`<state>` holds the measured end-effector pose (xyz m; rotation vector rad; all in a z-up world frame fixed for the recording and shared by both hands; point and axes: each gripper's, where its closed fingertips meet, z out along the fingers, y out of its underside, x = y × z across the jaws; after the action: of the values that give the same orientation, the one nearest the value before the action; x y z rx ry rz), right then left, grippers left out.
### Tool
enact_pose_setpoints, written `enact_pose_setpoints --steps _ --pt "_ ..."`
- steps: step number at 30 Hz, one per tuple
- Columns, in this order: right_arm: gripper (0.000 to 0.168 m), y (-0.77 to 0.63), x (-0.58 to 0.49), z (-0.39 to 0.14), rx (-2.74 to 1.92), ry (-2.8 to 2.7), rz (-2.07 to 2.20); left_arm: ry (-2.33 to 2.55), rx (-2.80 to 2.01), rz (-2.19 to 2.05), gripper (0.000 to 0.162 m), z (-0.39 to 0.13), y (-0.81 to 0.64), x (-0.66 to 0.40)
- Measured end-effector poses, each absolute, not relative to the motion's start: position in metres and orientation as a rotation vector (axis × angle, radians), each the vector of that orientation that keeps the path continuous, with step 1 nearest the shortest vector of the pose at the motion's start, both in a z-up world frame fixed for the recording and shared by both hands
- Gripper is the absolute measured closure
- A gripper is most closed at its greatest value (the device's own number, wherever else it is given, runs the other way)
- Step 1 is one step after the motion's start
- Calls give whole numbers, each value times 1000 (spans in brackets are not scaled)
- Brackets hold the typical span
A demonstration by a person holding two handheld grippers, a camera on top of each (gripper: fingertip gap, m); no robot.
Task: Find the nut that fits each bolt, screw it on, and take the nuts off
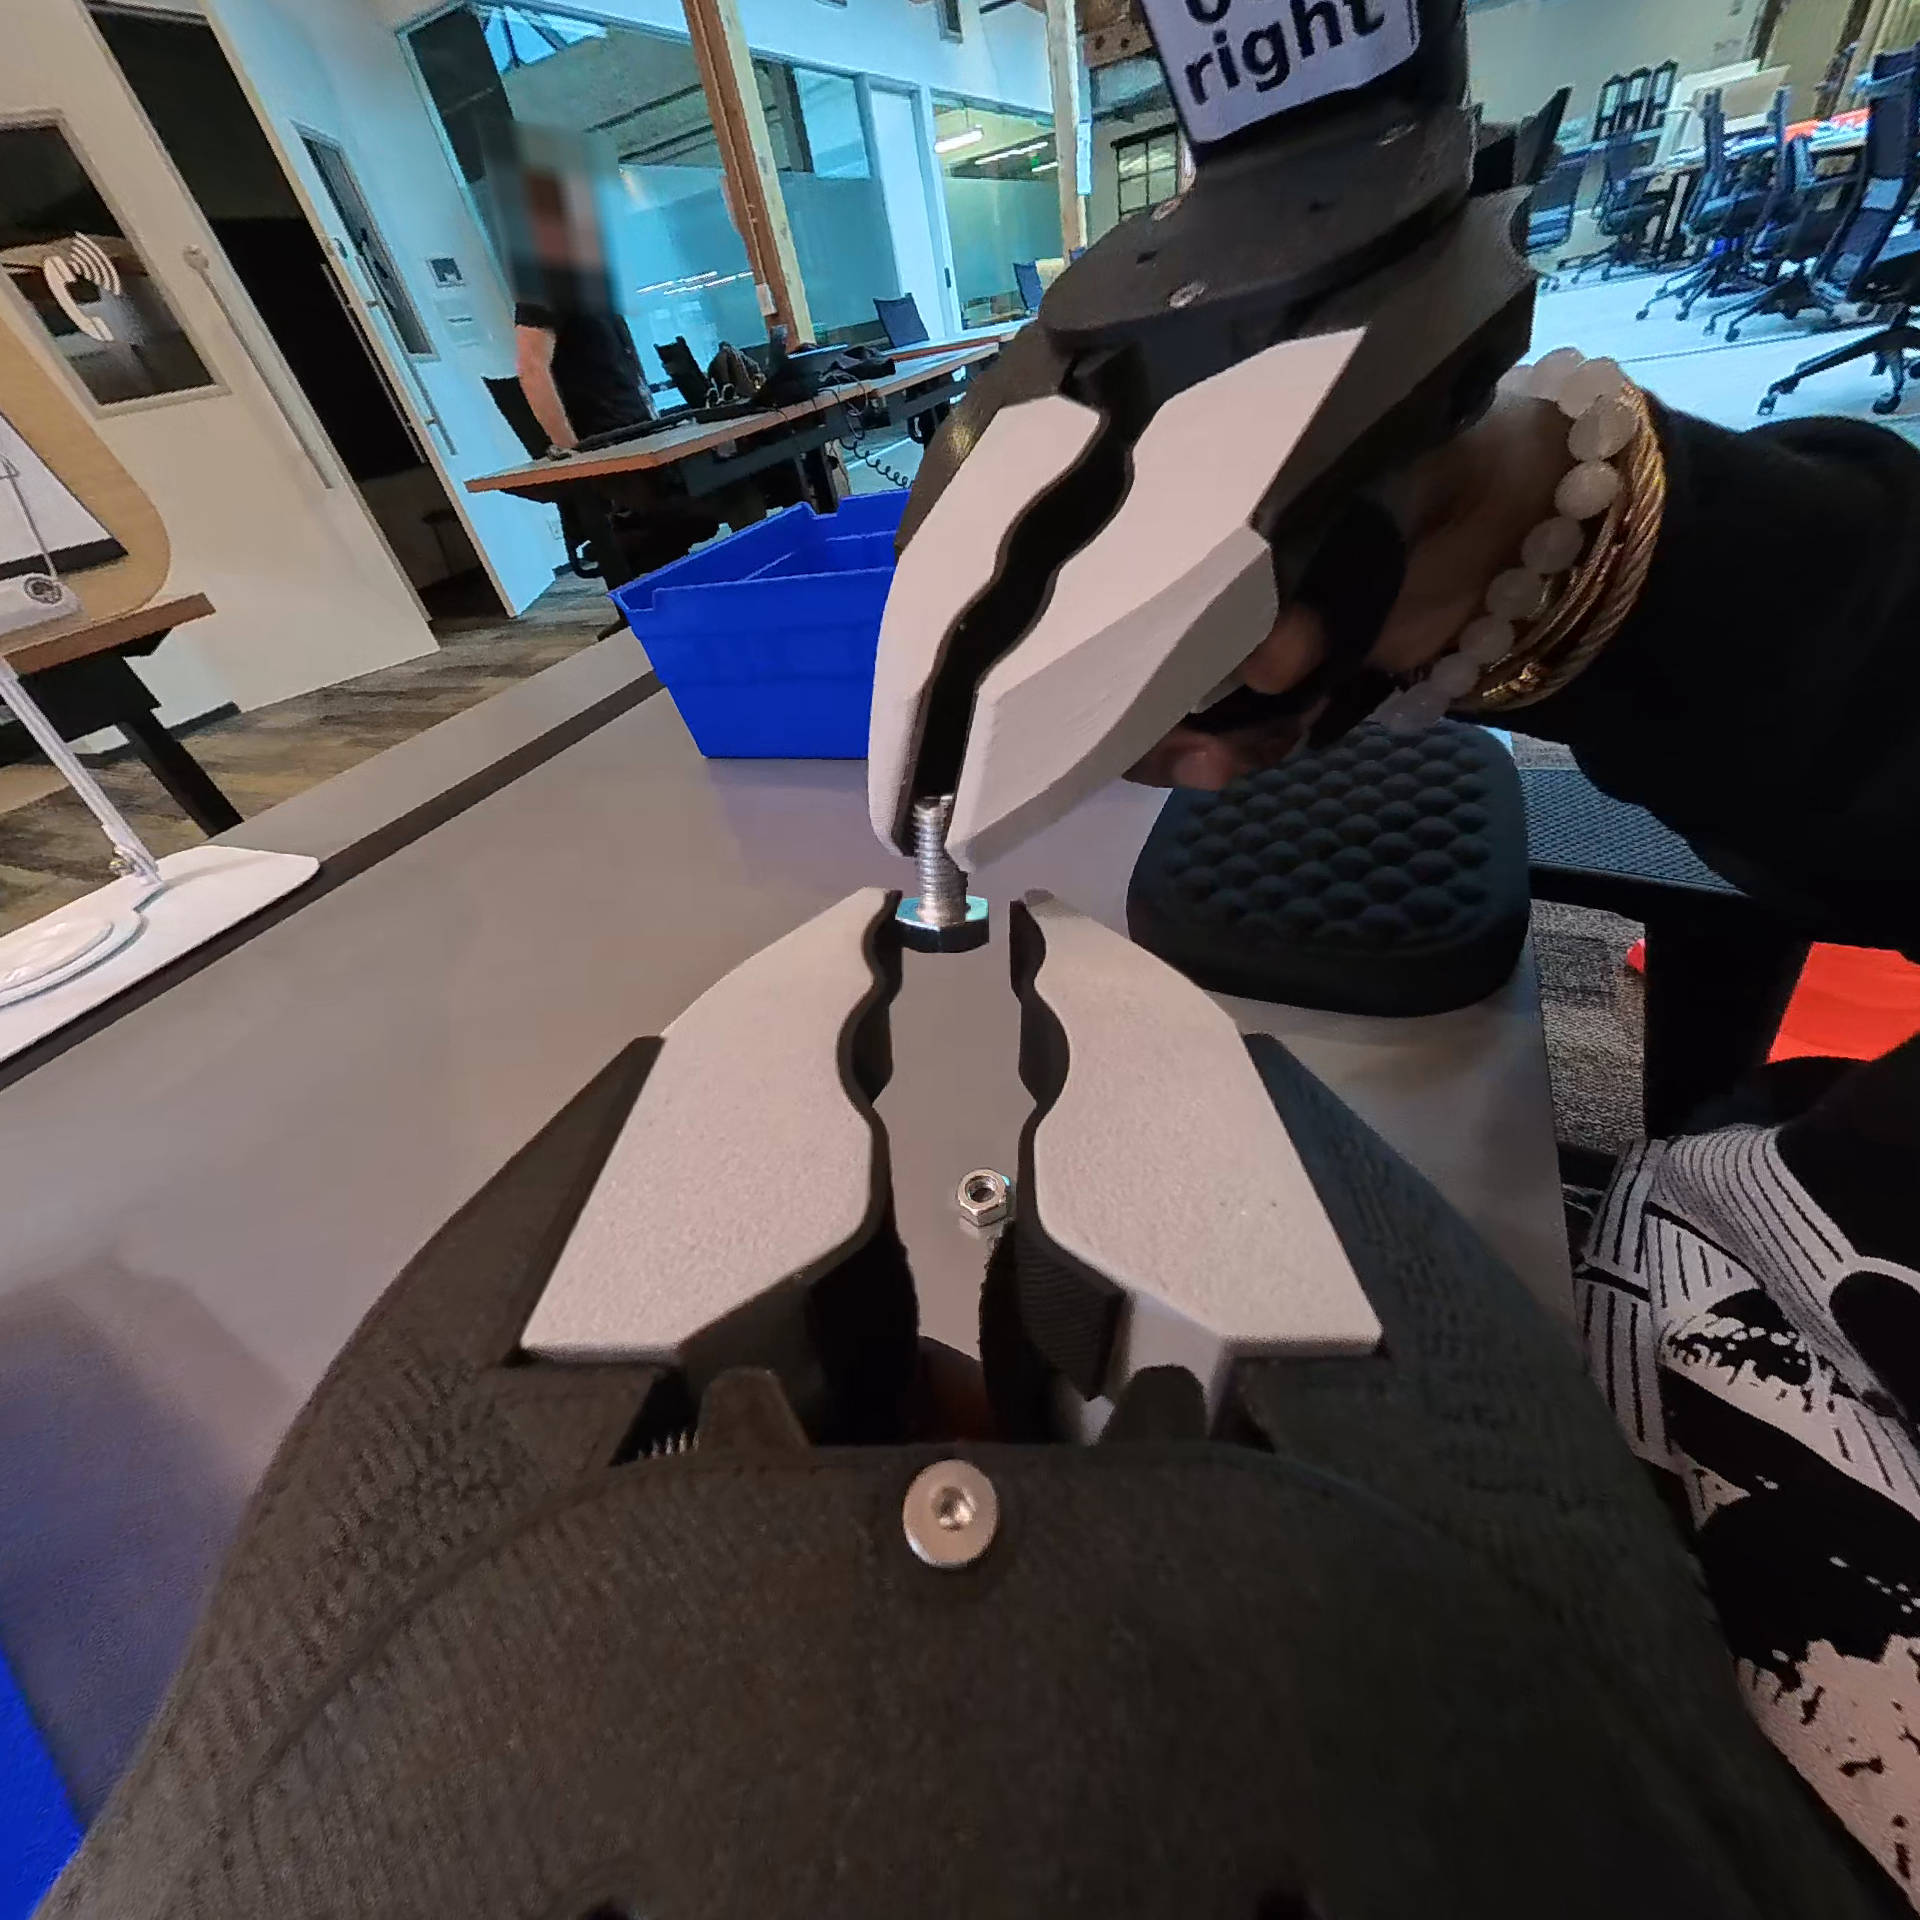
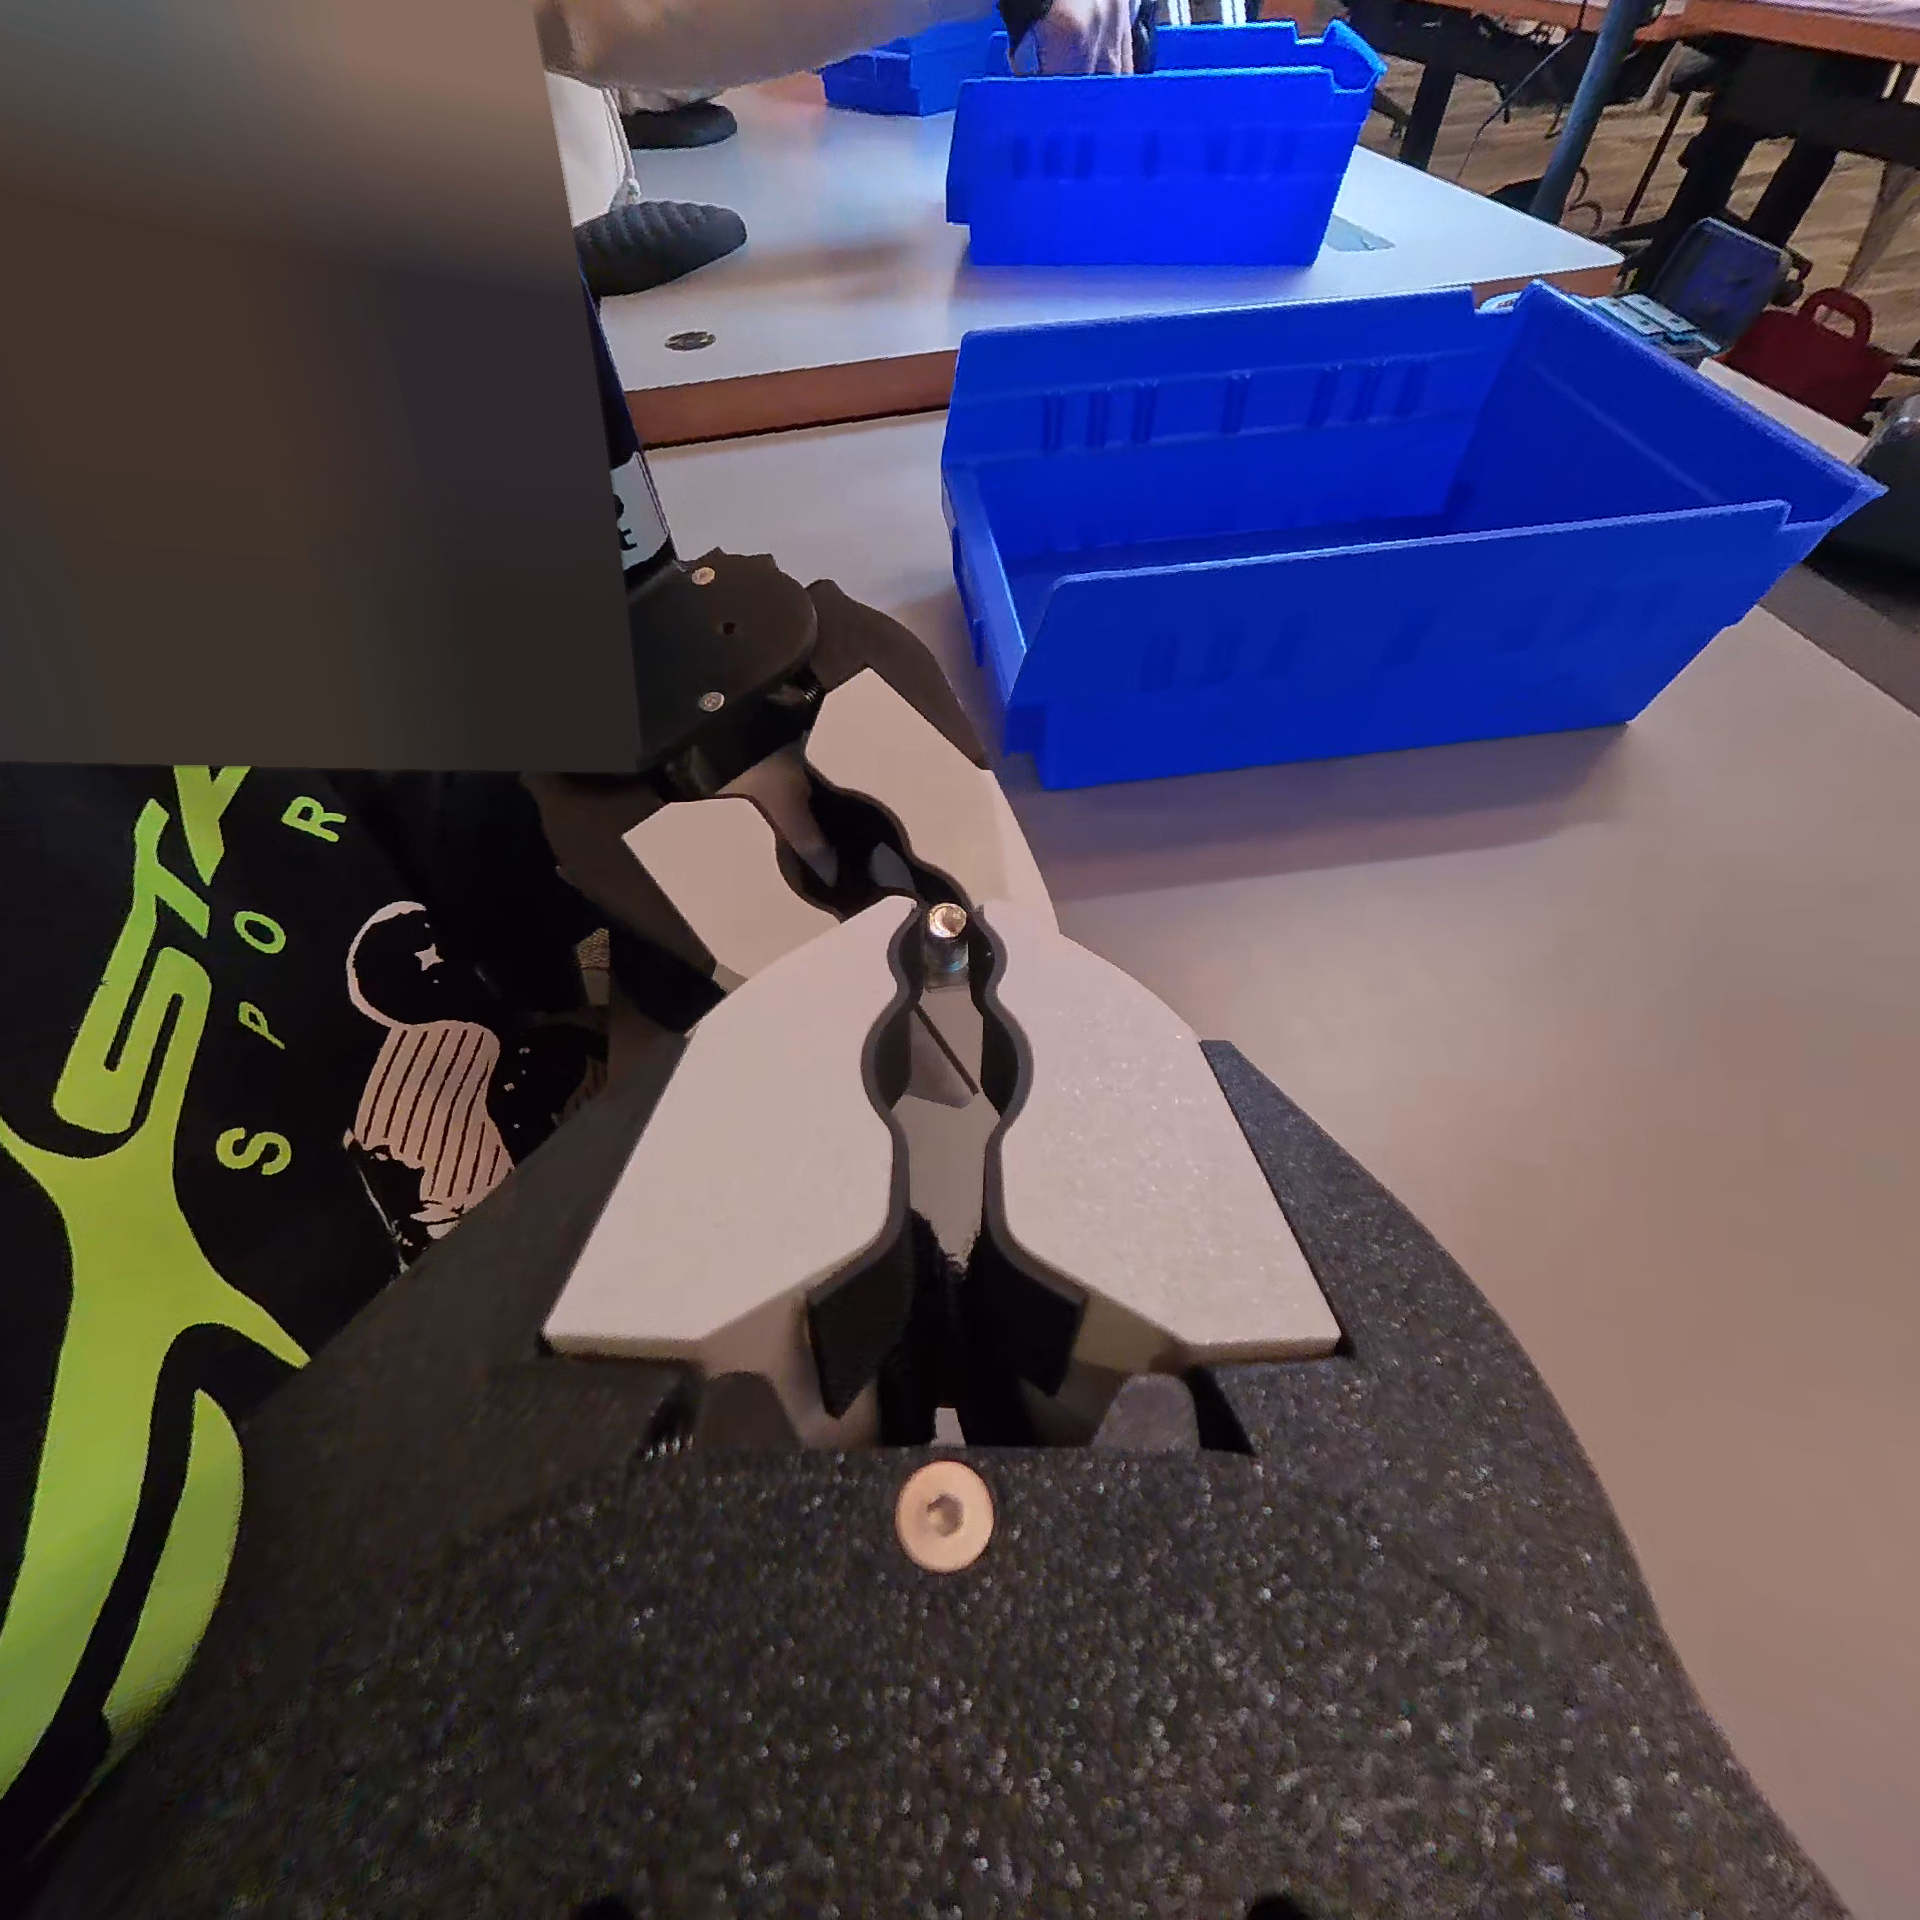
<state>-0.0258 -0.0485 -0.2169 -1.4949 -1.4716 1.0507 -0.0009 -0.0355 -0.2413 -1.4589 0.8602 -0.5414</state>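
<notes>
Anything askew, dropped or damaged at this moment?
Nothing looks damaged. The bolt stands head-down on the table, thread pinched by the right claw. One loose nut lies between the open left claw's fingers, not yet threaded.

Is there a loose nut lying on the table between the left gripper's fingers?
Yes, a small hex nut lies flat on the grey table between the left gripper's open fingers.

A silver hex bolt point(image 1: 938, 883) stands head-down, thread up, at 12 o'clock from a small loose hex nut point(image 1: 985, 1197) lying flat
</notes>
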Motion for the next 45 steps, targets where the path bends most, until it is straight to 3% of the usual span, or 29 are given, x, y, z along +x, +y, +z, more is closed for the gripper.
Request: enact_pose_setpoints --steps 25,29,36,45 --pt "160 -49 -24 -220 -1477 -1513 998 869 -1488 -538 147 -246 -34 0" --pt "139 -41 -17 -215 -1485 -1475 1028 750 -1470 -601 147 -234 -29 -17" --pt "138 -22 10 -312 -1813 -1846 740 676 -1467 -703 147 -229 -28 -32" --pt "141 -26 -4 -336 -1692 -2096 590 696 -1472 -711 147 -232 -28 -30"
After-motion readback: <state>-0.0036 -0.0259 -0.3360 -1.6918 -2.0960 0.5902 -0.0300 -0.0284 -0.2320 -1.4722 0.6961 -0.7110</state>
